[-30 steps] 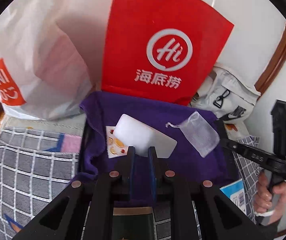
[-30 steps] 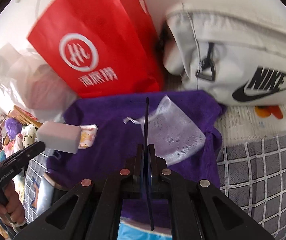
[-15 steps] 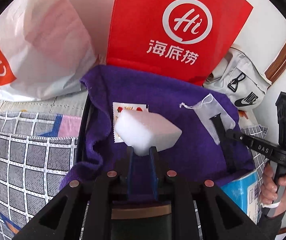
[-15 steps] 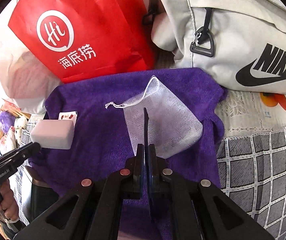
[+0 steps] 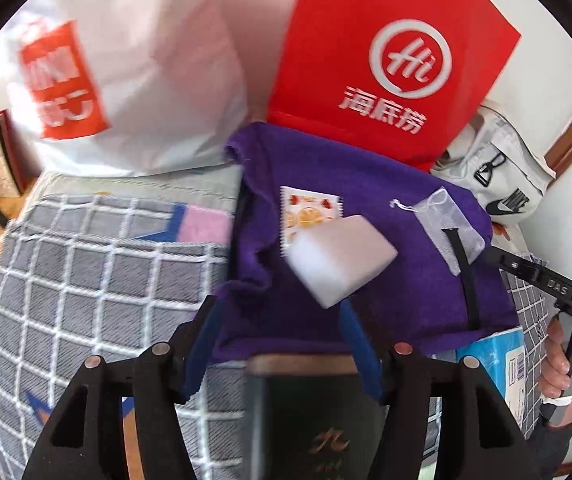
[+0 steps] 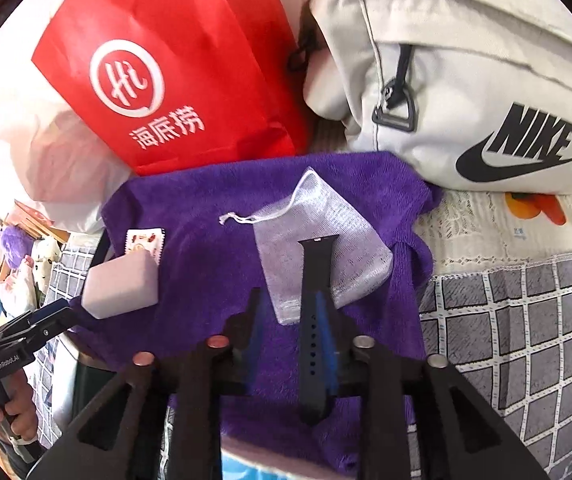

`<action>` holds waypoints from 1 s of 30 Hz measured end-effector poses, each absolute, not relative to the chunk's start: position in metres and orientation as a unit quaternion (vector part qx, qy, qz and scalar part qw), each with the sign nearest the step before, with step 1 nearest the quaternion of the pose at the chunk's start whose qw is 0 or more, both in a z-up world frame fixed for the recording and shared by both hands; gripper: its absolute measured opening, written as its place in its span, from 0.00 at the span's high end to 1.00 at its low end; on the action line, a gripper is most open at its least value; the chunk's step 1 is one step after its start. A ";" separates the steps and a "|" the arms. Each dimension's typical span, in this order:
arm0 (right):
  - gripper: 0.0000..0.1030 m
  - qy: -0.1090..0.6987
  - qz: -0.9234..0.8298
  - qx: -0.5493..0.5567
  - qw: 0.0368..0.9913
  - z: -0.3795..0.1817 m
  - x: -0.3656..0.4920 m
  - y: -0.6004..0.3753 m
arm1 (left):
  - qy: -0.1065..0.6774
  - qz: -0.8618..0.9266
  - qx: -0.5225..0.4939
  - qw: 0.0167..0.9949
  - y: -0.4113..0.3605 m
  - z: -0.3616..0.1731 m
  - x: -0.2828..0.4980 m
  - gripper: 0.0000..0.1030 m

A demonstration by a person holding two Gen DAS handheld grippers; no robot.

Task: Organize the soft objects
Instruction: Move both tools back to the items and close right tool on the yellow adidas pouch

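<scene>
A purple towel (image 5: 366,216) (image 6: 213,248) lies spread out. On it are a white sponge block (image 5: 340,262) (image 6: 121,284), a fruit-print sachet (image 5: 306,210) (image 6: 145,240), a white mesh drawstring pouch (image 5: 448,220) (image 6: 318,236) and a black watch strap (image 5: 466,276) (image 6: 314,320). My left gripper (image 5: 277,316) is open, the sponge just ahead of its right finger. My right gripper (image 6: 290,320) is open, the strap lying along its right finger, its far end on the pouch.
A red paper bag (image 5: 394,64) (image 6: 173,68) stands behind the towel. A white plastic bag (image 5: 125,80) is at the left, a white Nike bag (image 6: 466,96) (image 5: 502,176) at the right. Grey checked cloth (image 5: 97,280) (image 6: 526,320) flanks the towel.
Both grippers have opened. The left one let go of the sponge, which now rests on the towel. The right one released the strap, which lies across the pouch and towel.
</scene>
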State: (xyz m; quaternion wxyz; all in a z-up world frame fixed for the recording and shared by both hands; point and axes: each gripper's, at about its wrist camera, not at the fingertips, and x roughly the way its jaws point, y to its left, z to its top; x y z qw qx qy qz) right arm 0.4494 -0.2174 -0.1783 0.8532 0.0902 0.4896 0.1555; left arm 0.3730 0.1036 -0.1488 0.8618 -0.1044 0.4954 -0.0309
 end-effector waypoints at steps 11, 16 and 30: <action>0.50 0.460 0.171 0.092 0.867 -0.145 0.380 -0.212 | 0.474 0.004 -0.115 0.873 0.136 -0.130 0.319 0.41; 0.41 0.454 0.176 0.084 0.869 -0.139 0.342 -0.207 | 0.458 -0.005 -0.107 0.883 0.131 -0.116 0.287 0.41; 0.28 0.438 0.213 0.083 0.869 -0.139 0.234 -0.196 | 0.446 -0.014 -0.101 0.889 0.109 -0.103 0.224 0.39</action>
